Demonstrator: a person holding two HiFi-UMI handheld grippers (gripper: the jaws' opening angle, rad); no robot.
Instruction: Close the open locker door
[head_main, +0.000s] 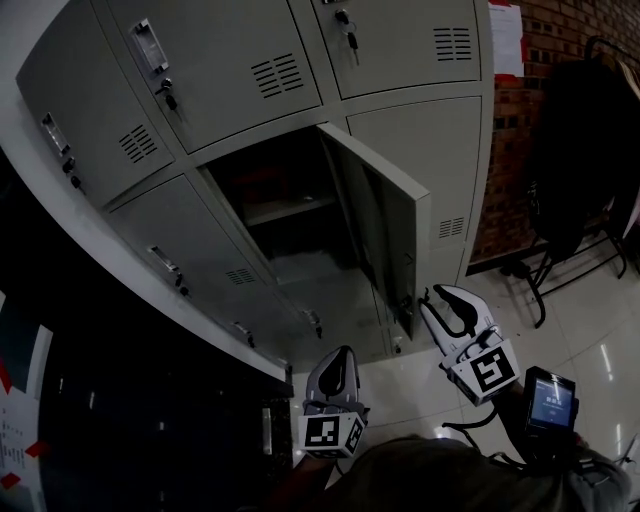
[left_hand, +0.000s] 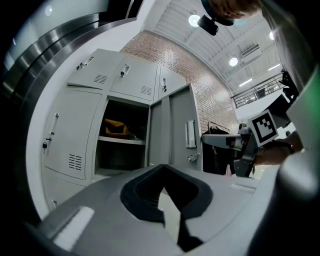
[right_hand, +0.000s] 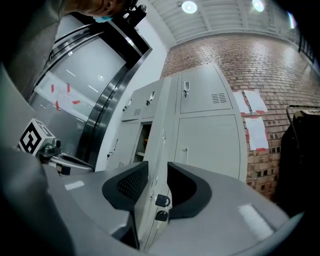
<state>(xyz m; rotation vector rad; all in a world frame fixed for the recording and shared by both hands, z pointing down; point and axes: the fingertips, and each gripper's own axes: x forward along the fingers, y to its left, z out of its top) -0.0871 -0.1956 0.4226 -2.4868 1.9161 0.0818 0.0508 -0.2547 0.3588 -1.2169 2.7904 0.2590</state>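
Observation:
The grey locker bank (head_main: 230, 60) has one door (head_main: 385, 215) standing open, swung out to the right, with a dark compartment (head_main: 290, 230) and a shelf behind it. My right gripper (head_main: 450, 300) is at the door's lower free edge. In the right gripper view the door edge (right_hand: 157, 150) and its lock with a hanging key (right_hand: 161, 201) stand between the open jaws of that gripper (right_hand: 157, 182); no pad visibly presses on the door. My left gripper (head_main: 338, 355) hangs lower left, shut and empty, its tips (left_hand: 162, 170) facing the open door (left_hand: 172, 130).
An orange bundle (left_hand: 116, 128) lies on the compartment's shelf. A brick wall (head_main: 530, 60) with papers stands right of the lockers. Dark clothes hang on a black rack (head_main: 580, 150) at the right. A dark glass partition (head_main: 60, 400) runs along the left. The floor is glossy tile (head_main: 590, 320).

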